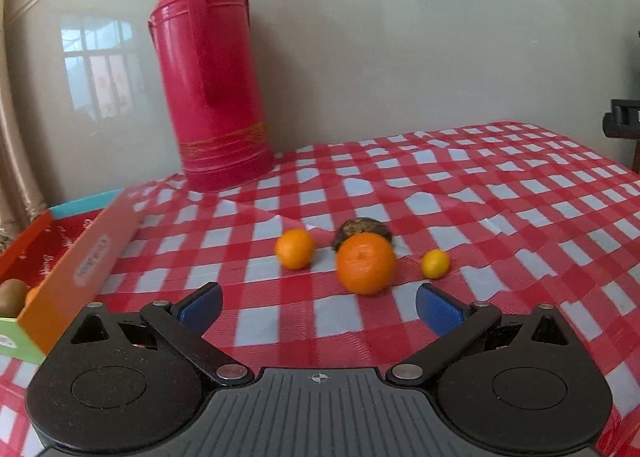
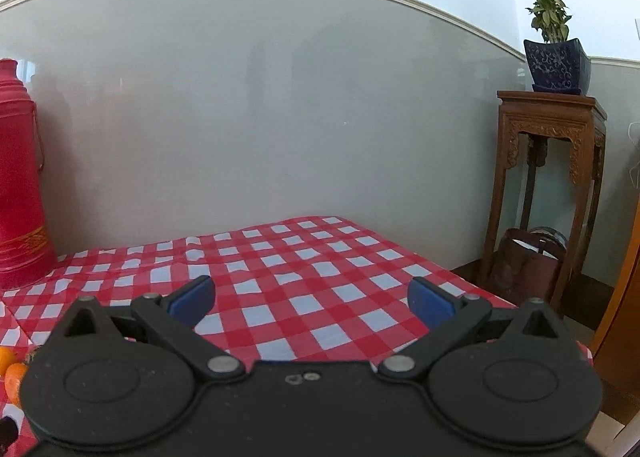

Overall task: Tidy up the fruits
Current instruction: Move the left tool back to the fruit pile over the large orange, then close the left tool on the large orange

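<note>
On the red checked tablecloth (image 1: 500, 193) lie a large orange (image 1: 366, 263), a smaller orange (image 1: 295, 248) to its left and a small yellow citrus (image 1: 435, 263) to its right. A brown fruit (image 1: 362, 228) sits half hidden behind the large orange. My left gripper (image 1: 318, 307) is open, a short way in front of the large orange, nothing between its blue pads. An orange cardboard box (image 1: 86, 257) at the left holds a kiwi (image 1: 12, 295). My right gripper (image 2: 312, 299) is open over bare cloth; oranges (image 2: 10, 371) peek in at its lower left.
A tall red thermos (image 1: 212, 77) stands at the back left against the grey wall. The table's right edge (image 2: 480, 289) drops off toward a carved wooden stand (image 2: 548, 177) carrying a blue plant pot (image 2: 558, 65), with a dark bag (image 2: 528, 269) beneath it.
</note>
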A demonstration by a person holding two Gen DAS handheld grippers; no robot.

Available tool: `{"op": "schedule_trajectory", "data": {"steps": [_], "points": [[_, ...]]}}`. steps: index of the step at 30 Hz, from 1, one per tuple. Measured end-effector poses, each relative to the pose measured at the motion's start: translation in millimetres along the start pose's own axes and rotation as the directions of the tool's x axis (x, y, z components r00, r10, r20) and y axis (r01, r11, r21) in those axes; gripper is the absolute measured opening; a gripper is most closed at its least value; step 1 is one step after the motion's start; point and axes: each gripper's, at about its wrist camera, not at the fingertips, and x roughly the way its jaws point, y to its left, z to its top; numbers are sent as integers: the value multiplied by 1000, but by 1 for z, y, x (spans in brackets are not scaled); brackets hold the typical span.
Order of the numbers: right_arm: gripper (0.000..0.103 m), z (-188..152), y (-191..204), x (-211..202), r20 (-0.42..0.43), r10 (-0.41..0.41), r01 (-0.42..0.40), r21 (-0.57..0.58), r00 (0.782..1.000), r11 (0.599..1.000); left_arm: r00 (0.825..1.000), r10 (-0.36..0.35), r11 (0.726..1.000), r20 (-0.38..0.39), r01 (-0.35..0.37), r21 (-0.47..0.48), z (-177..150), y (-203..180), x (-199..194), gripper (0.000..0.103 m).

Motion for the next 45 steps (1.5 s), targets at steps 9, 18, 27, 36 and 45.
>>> {"op": "schedule_trajectory", "data": {"steps": [9, 18, 27, 36, 45], "points": [[97, 1, -14, 3, -7, -18, 18, 1, 1000, 1000, 1000, -1, 1000, -7, 1, -12, 10, -7, 18, 89], [97, 1, -19, 7, -13, -22, 22, 0, 1000, 1000, 999, -19, 1000, -44, 18, -24, 15, -13, 37, 76], [97, 1, -28, 10, -18, -27, 27, 7, 999, 1000, 993, -69, 997, -91, 67, -26, 17, -20, 50, 43], [97, 1, -29, 9, -14, -26, 26, 9, 1000, 1000, 995, -63, 998, -83, 61, -23, 15, -19, 48, 43], [97, 1, -23, 9, -22, -7, 7, 3, 1000, 1000, 996, -70, 997, -54, 68, -48, 18, -6, 38, 42]]}}
